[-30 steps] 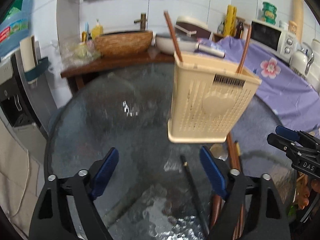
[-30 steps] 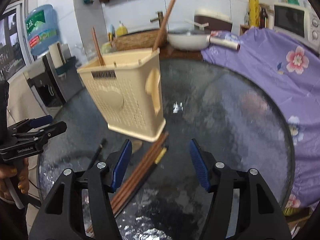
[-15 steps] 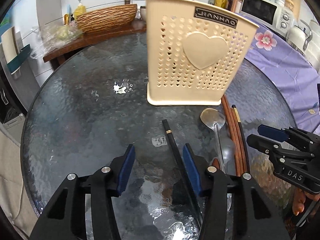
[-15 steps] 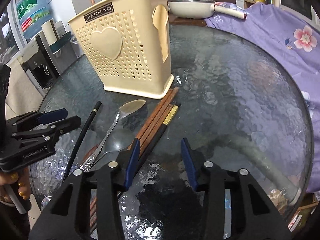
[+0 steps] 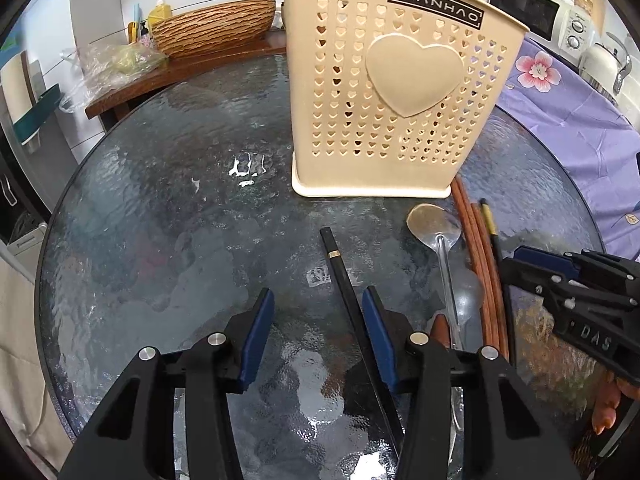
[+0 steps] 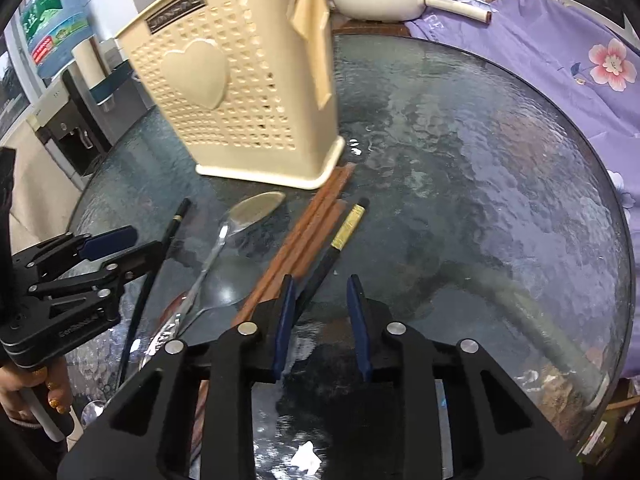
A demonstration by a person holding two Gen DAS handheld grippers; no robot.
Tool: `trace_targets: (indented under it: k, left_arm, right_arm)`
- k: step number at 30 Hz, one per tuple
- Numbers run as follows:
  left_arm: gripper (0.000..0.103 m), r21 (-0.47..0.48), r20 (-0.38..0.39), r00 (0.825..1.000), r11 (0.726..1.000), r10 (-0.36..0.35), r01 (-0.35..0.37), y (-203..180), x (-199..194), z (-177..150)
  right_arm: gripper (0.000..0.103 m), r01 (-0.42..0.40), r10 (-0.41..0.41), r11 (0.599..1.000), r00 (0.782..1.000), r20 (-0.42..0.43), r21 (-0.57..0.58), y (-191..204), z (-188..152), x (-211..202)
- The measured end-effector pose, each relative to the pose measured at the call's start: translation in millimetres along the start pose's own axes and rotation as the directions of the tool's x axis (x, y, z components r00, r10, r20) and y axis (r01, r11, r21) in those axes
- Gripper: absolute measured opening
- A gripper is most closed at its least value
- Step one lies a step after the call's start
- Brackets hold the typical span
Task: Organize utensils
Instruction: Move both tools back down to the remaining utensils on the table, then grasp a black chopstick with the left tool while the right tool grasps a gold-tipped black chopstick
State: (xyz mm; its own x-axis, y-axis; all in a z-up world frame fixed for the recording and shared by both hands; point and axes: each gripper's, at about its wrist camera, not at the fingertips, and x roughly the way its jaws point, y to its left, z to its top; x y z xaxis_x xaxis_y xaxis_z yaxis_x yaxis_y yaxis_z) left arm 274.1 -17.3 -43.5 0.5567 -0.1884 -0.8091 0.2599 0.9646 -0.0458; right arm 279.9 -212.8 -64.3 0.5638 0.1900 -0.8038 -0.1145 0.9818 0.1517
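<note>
Where it lies flat, black chopstick (image 5: 349, 280) bears a gold band.

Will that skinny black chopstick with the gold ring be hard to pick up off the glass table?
Probably a bit. The black chopstick is thin and lies flat on the glossy glass table, so it may slide or roll. It looks stiff, so it shouldn't bend. The left gripper's closing fingers sit either side of it.
</note>
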Motion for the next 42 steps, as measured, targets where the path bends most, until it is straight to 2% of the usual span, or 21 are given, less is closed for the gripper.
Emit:
trace_targets:
  k: [9,14,26,34,38,39,42]
  left_arm:
    - [0.042,0.001,-0.016,1.000,1.000,0.004,-0.004,-2,8,5]
    - [0.040,0.015,-0.024,1.000,1.000,0.017,-0.017,-6,12,10]
    - [0.022,0.027,-0.049,0.999,1.000,0.015,-0.013,-15,20,22]
    - [0.013,0.027,-0.049,0.999,1.000,0.008,-0.007,-10,21,23]
    - [0.012,0.030,-0.047,0.999,1.000,0.012,-0.010,-9,21,23]
    - [0.012,0.030,-0.046,0.999,0.999,0.012,-0.011,-9,21,23]
    - [0.012,0.030,-0.046,0.999,1.000,0.008,-0.007,-9,21,22]
  right_arm:
    - [0.023,-0.043,0.044,0.997,0.999,-0.026,0.061,-13,14,7]
    - [0.023,-0.027,0.031,0.996,0.999,-0.045,0.080,-11,28,15]
    - [0.018,-0.049,0.055,0.994,0.996,-0.065,0.099,-8,50,29]
    - [0.017,-0.070,0.079,0.990,0.994,-0.069,0.124,-22,51,29]
    - [0.017,-0.070,0.078,0.991,0.994,-0.074,0.111,-24,51,30]
    - [0.015,-0.057,0.064,0.994,0.995,-0.072,0.097,-23,49,26]
    - [0.014,0.073,-0.072,0.997,0.995,-0.062,0.015,-27,49,21]
